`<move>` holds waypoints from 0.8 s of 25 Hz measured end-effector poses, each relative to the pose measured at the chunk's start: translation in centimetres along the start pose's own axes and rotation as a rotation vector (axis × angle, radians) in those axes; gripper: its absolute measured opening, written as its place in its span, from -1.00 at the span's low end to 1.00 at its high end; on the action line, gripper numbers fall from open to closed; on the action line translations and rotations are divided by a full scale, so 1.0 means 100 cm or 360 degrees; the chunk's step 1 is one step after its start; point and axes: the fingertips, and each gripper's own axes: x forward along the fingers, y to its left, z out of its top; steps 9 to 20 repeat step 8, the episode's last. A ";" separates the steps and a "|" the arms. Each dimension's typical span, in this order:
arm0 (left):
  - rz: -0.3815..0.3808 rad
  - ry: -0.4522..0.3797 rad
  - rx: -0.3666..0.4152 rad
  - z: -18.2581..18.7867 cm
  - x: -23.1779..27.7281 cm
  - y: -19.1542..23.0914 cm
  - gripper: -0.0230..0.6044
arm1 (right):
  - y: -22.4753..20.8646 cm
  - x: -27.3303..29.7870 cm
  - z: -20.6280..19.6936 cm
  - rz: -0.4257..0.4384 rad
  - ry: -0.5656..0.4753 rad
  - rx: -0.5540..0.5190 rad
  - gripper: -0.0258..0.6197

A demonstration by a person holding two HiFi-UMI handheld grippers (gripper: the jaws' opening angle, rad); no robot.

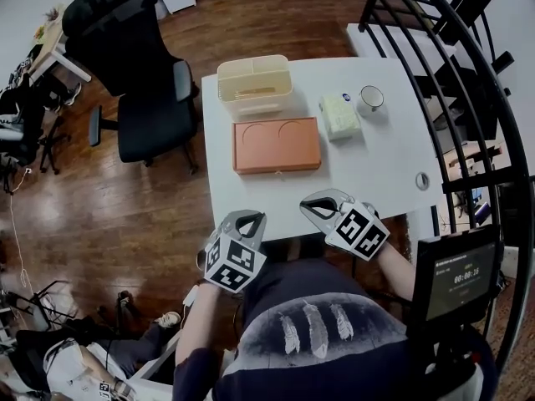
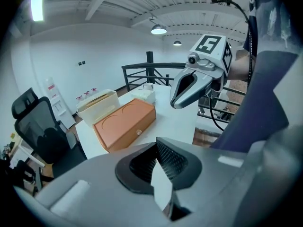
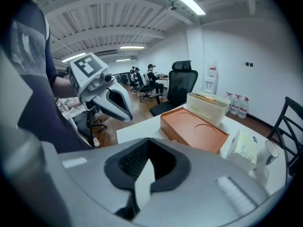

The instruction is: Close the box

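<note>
The flat orange box (image 1: 277, 144) lies on the white table (image 1: 368, 174) with its lid down; it also shows in the left gripper view (image 2: 124, 123) and the right gripper view (image 3: 194, 132). My left gripper (image 1: 252, 217) hovers at the table's front edge, short of the box, jaws shut with nothing between them. To its right, my right gripper (image 1: 309, 204) is over the front edge, also shut and holding nothing. Each gripper sees the other: the right gripper (image 2: 182, 98) and the left gripper (image 3: 124, 111).
A cream bin (image 1: 255, 82) stands just behind the box. A tissue pack (image 1: 340, 115), a cup (image 1: 370, 98) and a small round disc (image 1: 422, 180) lie to the right. An office chair (image 1: 134, 65) stands left; a black railing (image 1: 447, 65) runs along the right.
</note>
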 end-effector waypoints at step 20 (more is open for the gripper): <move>0.0032 0.0000 0.0111 0.006 -0.010 -0.006 -0.88 | 0.009 0.000 0.003 -0.0003 -0.0013 0.0007 -0.91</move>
